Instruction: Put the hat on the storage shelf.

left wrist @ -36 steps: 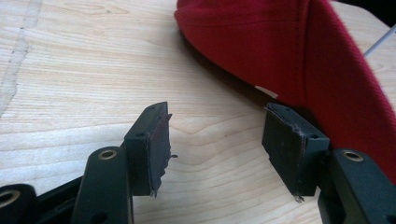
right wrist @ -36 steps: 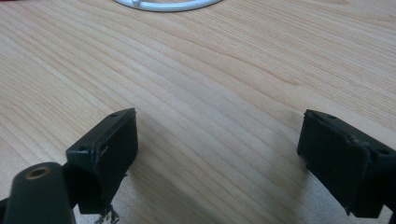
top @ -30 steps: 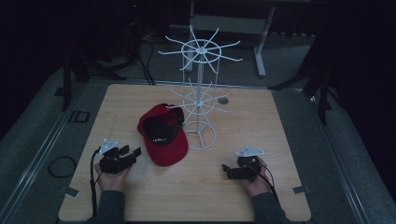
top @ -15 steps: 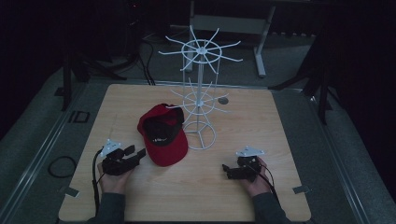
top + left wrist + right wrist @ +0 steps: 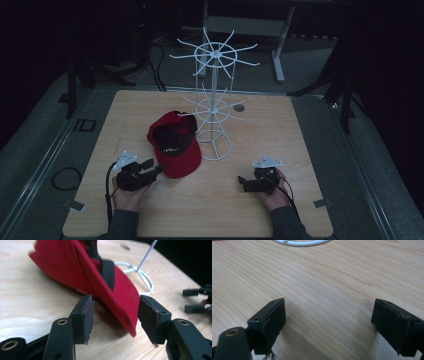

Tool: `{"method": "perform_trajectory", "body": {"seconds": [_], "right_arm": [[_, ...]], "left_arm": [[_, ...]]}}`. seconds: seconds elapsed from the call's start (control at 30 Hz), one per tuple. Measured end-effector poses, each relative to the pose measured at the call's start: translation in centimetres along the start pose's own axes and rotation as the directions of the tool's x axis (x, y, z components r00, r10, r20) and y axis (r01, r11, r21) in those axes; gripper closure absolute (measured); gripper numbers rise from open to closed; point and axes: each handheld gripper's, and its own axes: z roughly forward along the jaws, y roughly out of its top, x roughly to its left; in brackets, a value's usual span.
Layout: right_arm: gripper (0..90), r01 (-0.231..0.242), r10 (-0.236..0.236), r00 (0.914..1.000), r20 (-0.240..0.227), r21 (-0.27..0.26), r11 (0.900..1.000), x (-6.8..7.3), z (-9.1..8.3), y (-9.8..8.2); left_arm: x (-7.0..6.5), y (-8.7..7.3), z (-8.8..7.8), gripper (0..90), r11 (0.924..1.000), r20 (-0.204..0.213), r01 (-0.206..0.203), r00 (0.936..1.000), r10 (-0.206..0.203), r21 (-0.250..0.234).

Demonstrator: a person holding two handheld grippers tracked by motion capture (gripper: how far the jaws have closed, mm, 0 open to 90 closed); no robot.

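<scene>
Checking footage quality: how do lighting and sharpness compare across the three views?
High view: dim, surroundings nearly black, table readable. Left gripper view: bright, red cap slightly blurred at its top edge. Right gripper view: bright, wood grain crisp, soft shadows under the tool.

Two black grippers: left gripper (image 5: pixel 150 166), right gripper (image 5: pixel 242 182); grey three-cornered top plates, trailing black cables, brass-ringed screw holes, frayed pads. Dark grey sleeves.

A black cable loop (image 5: pixel 62 178) lies on the floor beside the table (image 5: pixel 300 125).
</scene>
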Motion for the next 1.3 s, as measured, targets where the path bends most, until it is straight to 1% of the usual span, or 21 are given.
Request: {"method": "perform_trajectory", "body": {"seconds": [0.07,0.1,0.13,0.2,0.27,0.33,0.37,0.47,0.5,0.57,0.63,0.7,0.83,0.9,0.97,1.1,1.17,1.3], "right_arm": [[12.1,0.000,0.000,1.0000,0.000,0.000,1.000,0.0,0.0,0.0],[12.1,0.000,0.000,1.0000,0.000,0.000,1.000,0.0,0.0,0.0],[12.1,0.000,0.000,1.0000,0.000,0.000,1.000,0.0,0.0,0.0],[12.1,0.000,0.000,1.0000,0.000,0.000,1.000,0.0,0.0,0.0],[12.1,0.000,0.000,1.0000,0.000,0.000,1.000,0.0,0.0,0.0],[12.1,0.000,0.000,1.0000,0.000,0.000,1.000,0.0,0.0,0.0],[12.1,0.000,0.000,1.0000,0.000,0.000,1.000,0.0,0.0,0.0],[12.1,0.000,0.000,1.0000,0.000,0.000,1.000,0.0,0.0,0.0],[12.1,0.000,0.000,1.0000,0.000,0.000,1.000,0.0,0.0,0.0],[12.1,0.000,0.000,1.0000,0.000,0.000,1.000,0.0,0.0,0.0],[12.1,0.001,-0.001,1.0000,0.000,0.000,1.000,0.0,0.0,0.0],[12.1,0.001,-0.001,1.0000,0.000,0.000,1.000,0.0,0.0,0.0],[12.1,0.000,0.000,1.0000,0.000,0.000,1.000,0.0,0.0,0.0],[12.1,0.000,0.000,1.0000,0.000,0.000,1.000,0.0,0.0,0.0],[12.1,0.000,0.000,1.0000,0.000,0.000,1.000,0.0,0.0,0.0],[12.1,0.000,0.000,1.0000,0.000,0.000,1.000,0.0,0.0,0.0],[12.1,0.000,0.000,1.0000,0.000,0.000,1.000,0.0,0.0,0.0],[12.1,0.001,-0.001,1.0000,0.000,0.000,1.000,0.0,0.0,0.0]], "left_arm": [[-0.3,-0.3,0.6,48.1,0.9996,-0.002,-0.001,1.0000,0.001,0.029],[-0.4,-0.4,0.9,49.1,0.9989,-0.002,0.005,1.0000,-0.005,0.047],[-0.6,-0.5,1.3,50.2,0.9975,-0.001,0.004,1.0000,-0.004,0.070],[-0.9,-0.7,2.0,51.9,0.9949,0.008,0.003,1.0000,-0.003,0.101],[-1.1,-0.8,2.8,52.7,0.9923,0.021,0.001,0.9998,-0.004,0.124],[-1.3,-0.8,3.4,52.8,0.9893,0.018,-0.009,0.9998,0.006,0.145],[-1.4,-0.7,3.8,52.8,0.9887,0.018,-0.006,0.9998,0.004,0.150],[-1.2,-0.6,4.7,53.6,0.9869,0.024,0.021,0.9994,-0.025,0.160],[-1.1,-0.5,4.9,53.9,0.9863,0.027,0.022,0.9993,-0.027,0.164],[-0.9,-0.5,5.2,56.1,0.9852,0.031,0.043,0.9983,-0.049,0.166],[-0.8,-0.4,5.5,58.5,0.9838,0.026,0.049,0.9982,-0.054,0.172],[-0.7,-0.5,5.8,59.2,0.9819,0.030,0.058,0.9975,-0.064,0.181],[-0.9,-0.4,6.5,59.7,0.9803,0.040,0.055,0.9972,-0.063,0.190],[-0.8,-0.3,6.6,60.4,0.9794,0.040,0.056,0.9971,-0.064,0.194],[-0.6,-0.3,6.8,64.0,0.9778,0.037,0.060,0.9969,-0.069,0.201],[-0.4,-0.3,7.0,67.4,0.9760,0.057,0.085,0.9935,-0.099,0.200],[-0.4,-0.2,7.0,69.1,0.9737,0.061,0.100,0.9915,-0.115,0.204],[-0.2,-0.1,6.7,71.0,0.9725,0.059,0.109,0.9906,-0.123,0.206]]}}
